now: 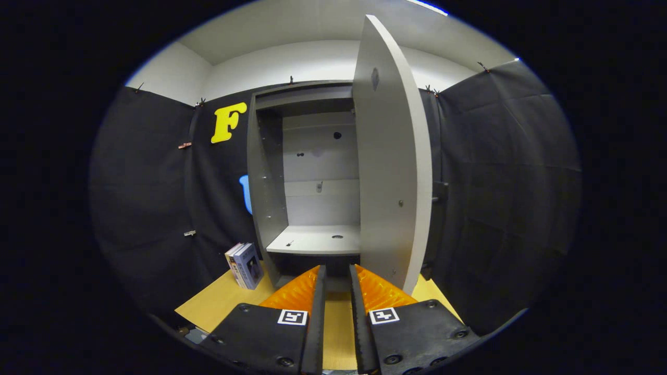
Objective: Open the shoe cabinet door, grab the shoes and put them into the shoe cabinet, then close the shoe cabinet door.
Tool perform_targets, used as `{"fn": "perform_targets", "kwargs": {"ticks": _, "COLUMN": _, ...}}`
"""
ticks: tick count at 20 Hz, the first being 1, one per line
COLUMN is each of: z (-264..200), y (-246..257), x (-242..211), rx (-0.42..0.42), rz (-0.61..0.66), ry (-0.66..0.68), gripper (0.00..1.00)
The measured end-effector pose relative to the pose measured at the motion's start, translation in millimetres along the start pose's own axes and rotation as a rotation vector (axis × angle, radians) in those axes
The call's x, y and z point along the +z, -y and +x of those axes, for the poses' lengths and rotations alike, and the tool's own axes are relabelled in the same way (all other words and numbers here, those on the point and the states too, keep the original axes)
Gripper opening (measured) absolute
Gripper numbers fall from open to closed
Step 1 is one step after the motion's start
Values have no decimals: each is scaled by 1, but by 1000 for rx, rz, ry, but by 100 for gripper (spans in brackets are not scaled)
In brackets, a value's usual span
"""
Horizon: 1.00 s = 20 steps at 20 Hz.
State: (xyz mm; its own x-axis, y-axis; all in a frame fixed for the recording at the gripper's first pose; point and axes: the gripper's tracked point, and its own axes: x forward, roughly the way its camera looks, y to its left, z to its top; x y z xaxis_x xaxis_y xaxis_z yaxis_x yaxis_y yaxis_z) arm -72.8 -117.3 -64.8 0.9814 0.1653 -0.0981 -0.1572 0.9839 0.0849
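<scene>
We see the cabinet door (391,172) open and the shelf (318,240) behind it bare. Our hand-held gripper (337,273) is narrow, holding nothing; shoes and closing remain.

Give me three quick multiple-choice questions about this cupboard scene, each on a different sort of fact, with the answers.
1. Where are the books?
A. on the cabinet shelf
B. standing on the floor beside the cabinet
C. between the fingers

2. What colour is the cabinet door?
A. grey
B. red
C. green

3. What state is the hand-held gripper in?
A. shut on a shoe
B. shut on the door
C. open, holding nothing

Answers: B, they stand by the cabinet's side wall; A, the panel is plain grey; C, a gap shows between its fingers.
</scene>
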Motion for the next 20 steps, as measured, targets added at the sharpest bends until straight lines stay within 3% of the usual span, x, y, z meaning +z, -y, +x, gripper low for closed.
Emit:
{"fn": "perform_targets", "kwargs": {"ticks": 6, "z": 40, "y": -44, "x": -50, "rx": 8, "rz": 12, "ry": -56, "gripper": 29}}
{"fn": "perform_targets", "kwargs": {"ticks": 13, "z": 96, "y": -93, "x": -155, "rx": -25, "rz": -15, "ry": -171, "gripper": 29}}
{"fn": "perform_targets", "kwargs": {"ticks": 20, "z": 136, "y": -108, "x": -268, "rx": -74, "rz": -20, "ry": -282, "gripper": 29}}
